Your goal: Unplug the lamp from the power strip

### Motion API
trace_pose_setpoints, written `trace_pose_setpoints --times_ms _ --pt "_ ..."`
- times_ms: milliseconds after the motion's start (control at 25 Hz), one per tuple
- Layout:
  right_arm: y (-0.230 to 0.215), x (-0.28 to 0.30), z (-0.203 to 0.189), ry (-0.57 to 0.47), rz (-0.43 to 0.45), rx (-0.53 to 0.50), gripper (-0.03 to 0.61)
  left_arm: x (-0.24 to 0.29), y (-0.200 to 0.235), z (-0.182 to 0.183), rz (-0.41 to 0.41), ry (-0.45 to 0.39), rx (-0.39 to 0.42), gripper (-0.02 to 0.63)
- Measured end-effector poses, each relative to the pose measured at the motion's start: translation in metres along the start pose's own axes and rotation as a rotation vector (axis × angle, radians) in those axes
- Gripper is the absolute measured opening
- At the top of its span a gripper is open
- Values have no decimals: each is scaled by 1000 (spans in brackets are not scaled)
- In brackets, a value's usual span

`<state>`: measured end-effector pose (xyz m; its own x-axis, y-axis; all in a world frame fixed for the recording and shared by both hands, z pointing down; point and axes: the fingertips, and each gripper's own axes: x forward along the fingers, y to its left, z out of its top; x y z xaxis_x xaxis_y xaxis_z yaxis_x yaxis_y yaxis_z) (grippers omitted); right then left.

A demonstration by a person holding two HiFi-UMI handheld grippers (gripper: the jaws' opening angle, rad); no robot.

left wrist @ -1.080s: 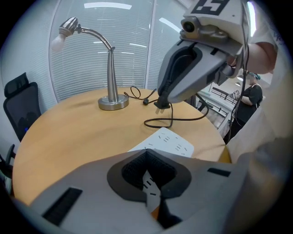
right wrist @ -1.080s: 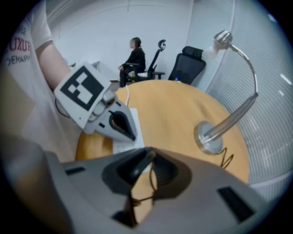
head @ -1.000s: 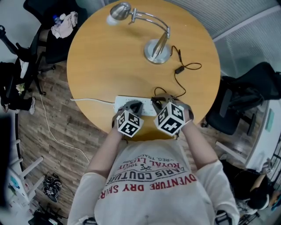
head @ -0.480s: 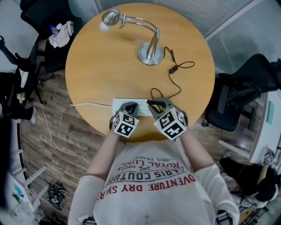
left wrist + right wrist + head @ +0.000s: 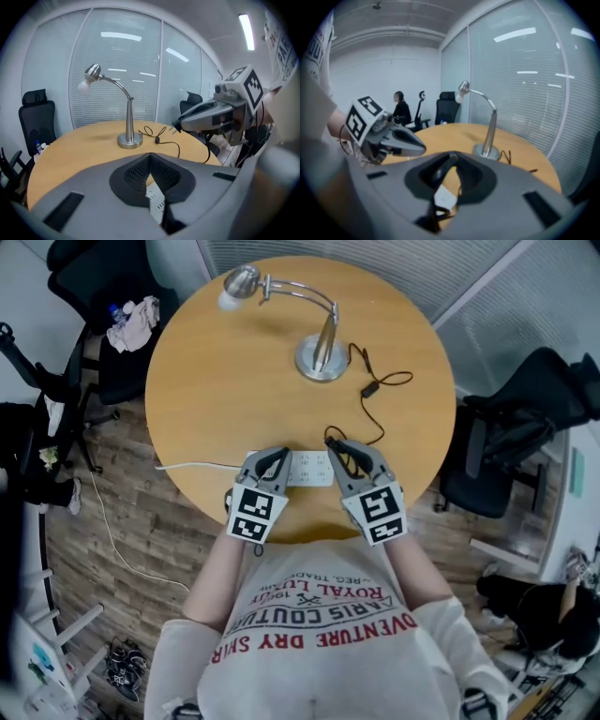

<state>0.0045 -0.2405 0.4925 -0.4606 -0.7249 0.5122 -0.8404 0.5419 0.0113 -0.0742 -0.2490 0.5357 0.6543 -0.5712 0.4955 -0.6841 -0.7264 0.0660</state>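
Observation:
The silver desk lamp [image 5: 319,357] stands at the far side of the round wooden table [image 5: 225,390]. Its black cord [image 5: 375,390] runs toward me to a black plug [image 5: 440,171], and my right gripper [image 5: 339,448] is shut on that plug. In the left gripper view the plug's prongs [image 5: 174,129] stick out bare in the air from the right gripper [image 5: 180,125]. The white power strip [image 5: 309,468] lies near the table's front edge. My left gripper [image 5: 274,463] is over its left end with jaws shut, and the strip [image 5: 154,199] shows just beneath them.
The strip's white cable [image 5: 187,467] trails off the table's left edge to the floor. Black office chairs stand at the right [image 5: 525,427] and the upper left [image 5: 103,343]. A glass wall runs behind the table. A person [image 5: 399,110] sits in the background.
Both grippers have tilted back toward me, their marker cubes now lower in the head view. The jaw tips stay by the strip. The camera shifted slightly.

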Motion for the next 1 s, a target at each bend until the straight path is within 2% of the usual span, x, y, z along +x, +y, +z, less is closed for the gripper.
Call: trace_pose_setpoints --times_ms 160,280,360,560,720,1000 --pt "4 -14 22 -117 -44 6 74 -33 11 47 44 -164 -14 29" --pt "6 -21 36 -174 -84 -4 74 -60 19 77 86 -277 7 29" --pt "8 -26 43 -208 -103 1 74 -77 20 89 83 -335 1 29" --pt "7 -39 64 -296 -151 31 74 -106 26 111 30 -468 -79 29" --pt "9 -47 78 -397 -167 44 74 -115 31 113 32 -516 -60 29" --pt "9 -50 82 -409 -182 29 74 -123 32 118 5 -552 -55 29"
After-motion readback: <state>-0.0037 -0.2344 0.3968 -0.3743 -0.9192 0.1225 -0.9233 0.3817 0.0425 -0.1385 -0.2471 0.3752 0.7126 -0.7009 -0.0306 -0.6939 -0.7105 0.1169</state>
